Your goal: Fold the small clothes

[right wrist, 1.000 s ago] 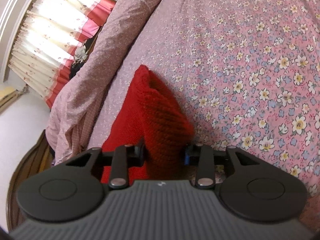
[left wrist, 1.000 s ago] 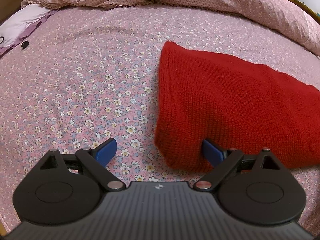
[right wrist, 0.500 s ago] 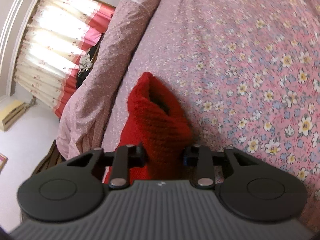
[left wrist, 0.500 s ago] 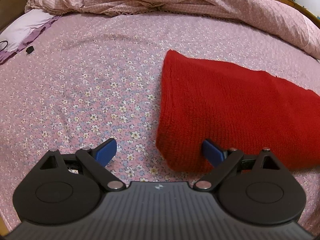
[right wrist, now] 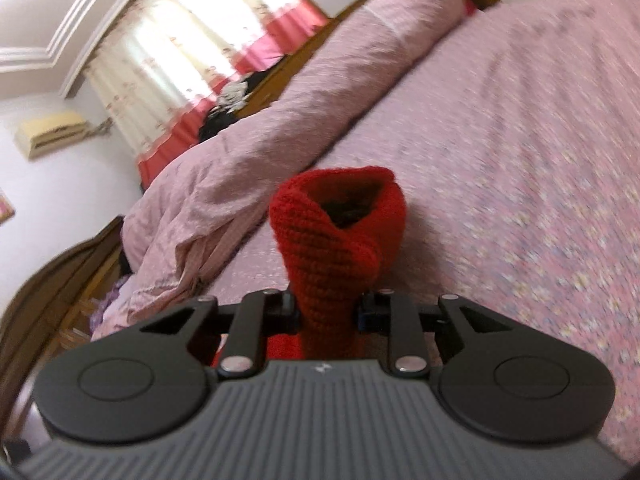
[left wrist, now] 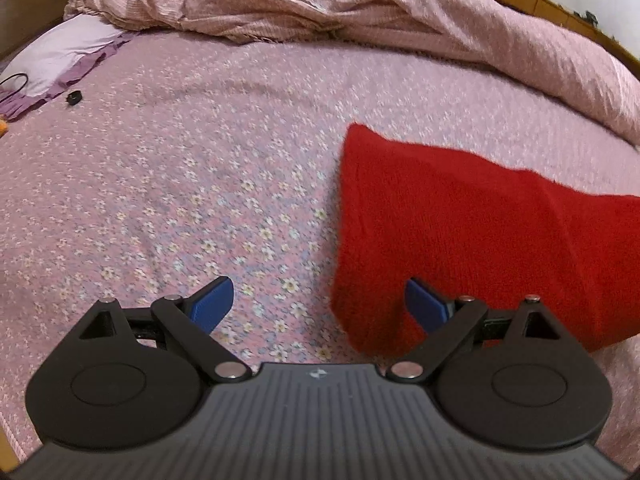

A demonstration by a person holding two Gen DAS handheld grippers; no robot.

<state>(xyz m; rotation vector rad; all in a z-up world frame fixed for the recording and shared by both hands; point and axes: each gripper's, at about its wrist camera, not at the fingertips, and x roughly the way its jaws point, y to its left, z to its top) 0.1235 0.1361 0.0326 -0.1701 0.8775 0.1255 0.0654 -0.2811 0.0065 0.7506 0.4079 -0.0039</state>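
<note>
The right gripper (right wrist: pixel 326 312), whose jaws have just been closing, clamps a bunched end of the red knitted garment (left wrist: pixel 460 240) (low centre of its frame), while the left gripper (left wrist: pixel 316 304) stands wide apart at the garment's lower-left corner, holding nothing. One-sided lifting could drag or twist the knit. The pink floral bedsheet (left wrist: pixel 200 180) offers open room left; the rumpled pink quilt (left wrist: pixel 360 8) crowds the top edge.

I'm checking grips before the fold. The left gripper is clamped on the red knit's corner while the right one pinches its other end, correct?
Not quite: the left gripper is open, its blue pads apart and gripping nothing, as the left wrist view shows. The right gripper does pinch the red knit.
</note>
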